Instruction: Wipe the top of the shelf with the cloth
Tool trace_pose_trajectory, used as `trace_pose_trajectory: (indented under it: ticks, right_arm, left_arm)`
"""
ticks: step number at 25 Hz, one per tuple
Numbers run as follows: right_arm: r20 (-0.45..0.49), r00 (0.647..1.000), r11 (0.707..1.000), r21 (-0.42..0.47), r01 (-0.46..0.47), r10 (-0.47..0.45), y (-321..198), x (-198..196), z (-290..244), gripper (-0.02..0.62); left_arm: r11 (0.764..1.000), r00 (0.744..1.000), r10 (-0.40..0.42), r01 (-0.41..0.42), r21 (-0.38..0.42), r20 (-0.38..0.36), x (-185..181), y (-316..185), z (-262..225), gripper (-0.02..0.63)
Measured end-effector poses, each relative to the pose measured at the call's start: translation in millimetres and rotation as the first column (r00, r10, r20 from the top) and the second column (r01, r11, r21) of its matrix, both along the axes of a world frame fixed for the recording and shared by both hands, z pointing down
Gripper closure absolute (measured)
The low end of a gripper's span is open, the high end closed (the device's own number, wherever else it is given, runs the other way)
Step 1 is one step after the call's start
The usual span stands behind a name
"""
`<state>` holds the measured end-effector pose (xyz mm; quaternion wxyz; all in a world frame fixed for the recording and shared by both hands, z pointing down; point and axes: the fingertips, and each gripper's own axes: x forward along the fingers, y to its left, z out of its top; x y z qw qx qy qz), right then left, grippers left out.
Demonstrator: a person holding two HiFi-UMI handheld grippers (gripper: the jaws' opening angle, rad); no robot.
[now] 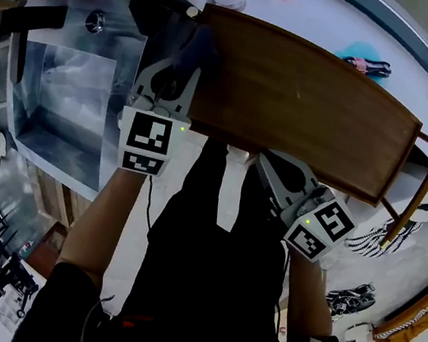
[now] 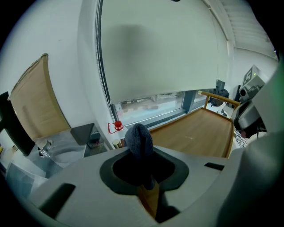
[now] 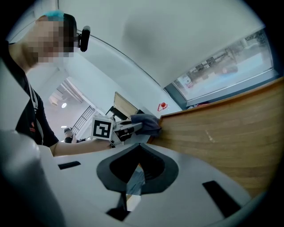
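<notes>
Left hand-held gripper (image 1: 171, 81): clenched on the cloth (image 2: 139, 142), a dark wad standing up between its jaws at the shelf's (image 1: 308, 101) left corner. Handling advice: press the wad flat on the wood and sweep rightward in overlapping strokes with a firm grip. Right hand-held gripper (image 1: 275, 173): jaws together, empty, by the near edge; best kept out of the path.

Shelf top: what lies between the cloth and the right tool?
Nothing: bare shelf top separates the cloth from the right tool, as the head view shows.

Left tool (image 1: 183, 66) full, right tool (image 1: 272, 168) empty.
</notes>
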<state>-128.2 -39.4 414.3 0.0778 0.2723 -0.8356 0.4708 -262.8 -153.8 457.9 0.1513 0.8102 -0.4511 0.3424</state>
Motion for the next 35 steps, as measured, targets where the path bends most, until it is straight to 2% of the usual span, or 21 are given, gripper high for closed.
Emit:
trace_pose_trajectory:
  ticks: [4, 12, 23, 35]
  right_arm:
    - [-0.003, 1.0, 1.0, -0.006, 0.004, -0.004, -1, -3, 3, 0.592]
    - [-0.01, 1.0, 1.0, -0.024, -0.02, 0.02, 1, 10, 11, 0.592]
    - [-0.009, 0.996, 0.996, -0.03, -0.09, 0.089, 11, 46, 14, 0.592]
    - [-0.004, 0.985, 0.985, -0.028, -0.17, 0.17, 23, 91, 12, 0.592]
  left_arm:
    - [0.999, 0.999, 0.019, -0.018, -0.033, 0.029, 1, 11, 18, 0.537]
    - [0.994, 0.998, 0.057, -0.055, -0.099, 0.024, 25, 21, 46, 0.537]
    - [0.975, 0.986, 0.169, -0.165, -0.146, 0.011, 81, 38, 67, 0.537]
    - [0.954, 0.965, 0.263, -0.259, -0.153, 0.008, 140, 44, 71, 0.537]
